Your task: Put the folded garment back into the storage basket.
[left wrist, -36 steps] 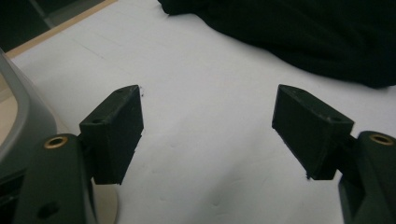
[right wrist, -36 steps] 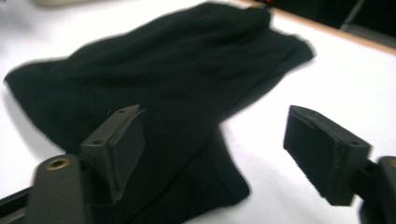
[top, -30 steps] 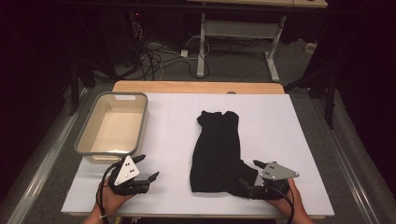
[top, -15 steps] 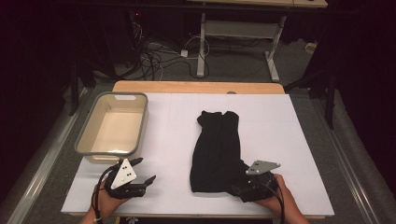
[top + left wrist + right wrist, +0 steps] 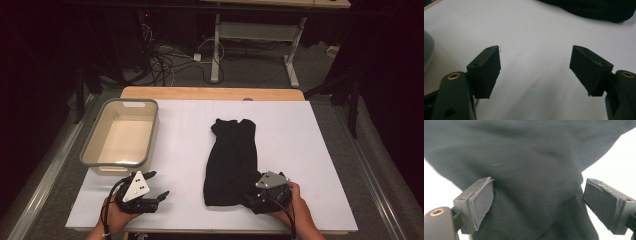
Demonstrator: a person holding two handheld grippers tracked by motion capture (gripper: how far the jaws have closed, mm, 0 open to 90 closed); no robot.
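A black garment [image 5: 231, 161] lies flat and lengthwise on the white table top [image 5: 310, 150]. My right gripper [image 5: 252, 198] is at its near right corner, open, with the dark cloth [image 5: 534, 170] lying between and under its two pads [image 5: 482, 202]. My left gripper [image 5: 157, 186] rests near the table's front left, open over bare white surface [image 5: 534, 62], with nothing between its fingers [image 5: 486, 70]. The garment's edge [image 5: 596, 10] shows at the top of the left gripper view.
A grey rectangular bin [image 5: 121, 137] with a cream inside stands at the left, just beyond the left gripper. A wooden edge [image 5: 210, 93] runs along the table's far side. Cables and table legs lie on the floor beyond.
My right gripper has moved left onto the garment's near right corner. The left gripper has shifted only slightly.
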